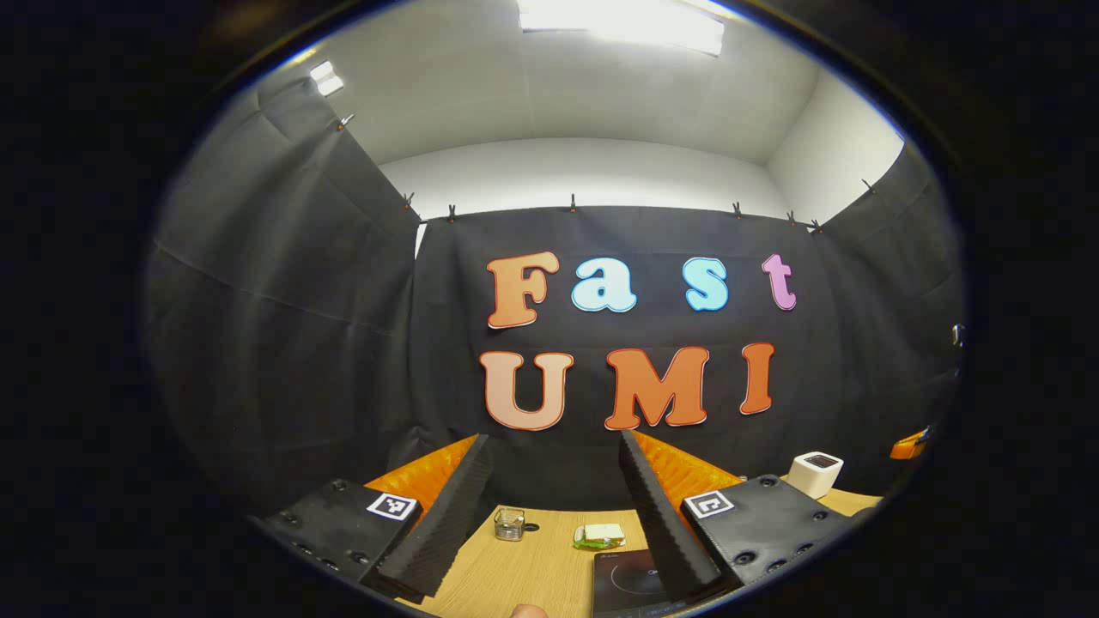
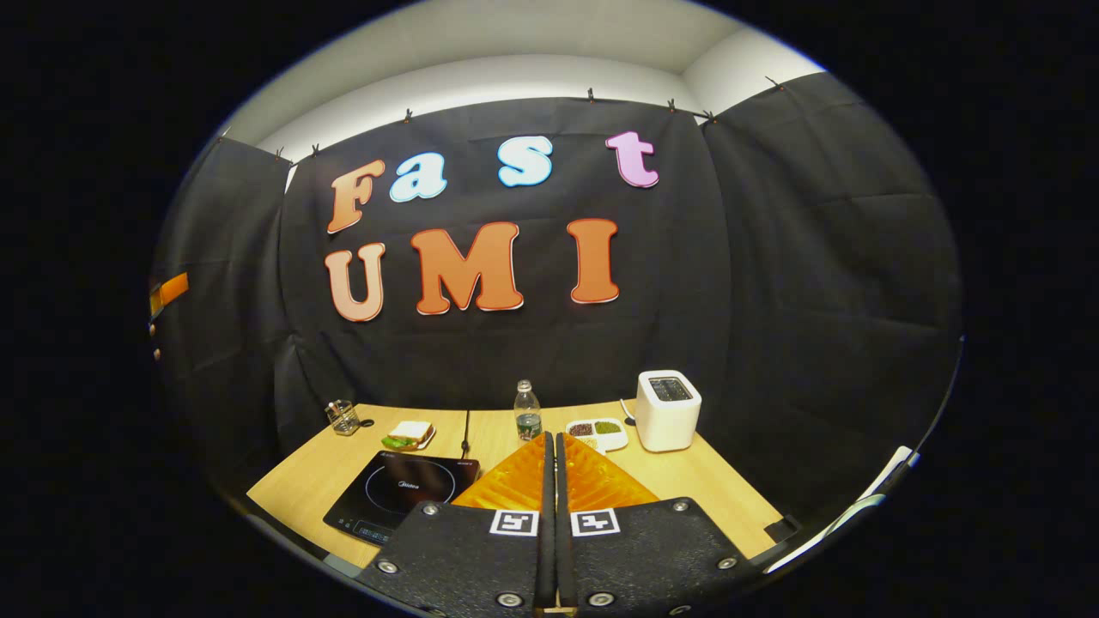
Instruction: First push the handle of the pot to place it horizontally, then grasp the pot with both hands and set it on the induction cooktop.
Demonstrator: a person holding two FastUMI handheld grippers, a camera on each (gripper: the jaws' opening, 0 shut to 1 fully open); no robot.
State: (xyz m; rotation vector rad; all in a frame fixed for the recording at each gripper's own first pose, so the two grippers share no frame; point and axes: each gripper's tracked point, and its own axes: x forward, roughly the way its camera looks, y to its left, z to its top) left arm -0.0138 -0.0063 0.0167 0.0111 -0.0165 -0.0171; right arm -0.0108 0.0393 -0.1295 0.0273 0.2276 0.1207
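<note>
1. Light wooden surface [image 2: 687, 481] boxed in by black cloth booth walls [image 2: 816, 257]; white ceiling with a lit panel [image 1: 622, 21] in the left gripper view.
2. Right gripper view: white toaster [image 2: 668, 410], water bottle [image 2: 527, 412], divided snack dish [image 2: 597, 432], sandwich on a plate [image 2: 409, 435], small glass [image 2: 343, 418] along the back.
3. Left gripper view: glass [image 1: 509, 524], sandwich [image 1: 599, 536] and toaster [image 1: 816, 474] sit low at the edge.
4. Induction cooktop [image 2: 403, 493]: flat black slab, ring marking, front left of surface, nothing on it; its corner [image 1: 627, 584] lies between the left fingers.
5. Left hand-held gripper [image 1: 549, 532]: fingers spread wide, released, empty.
6. Right hand-held gripper [image 2: 550, 481]: fingers clenched together, nothing between.
</note>
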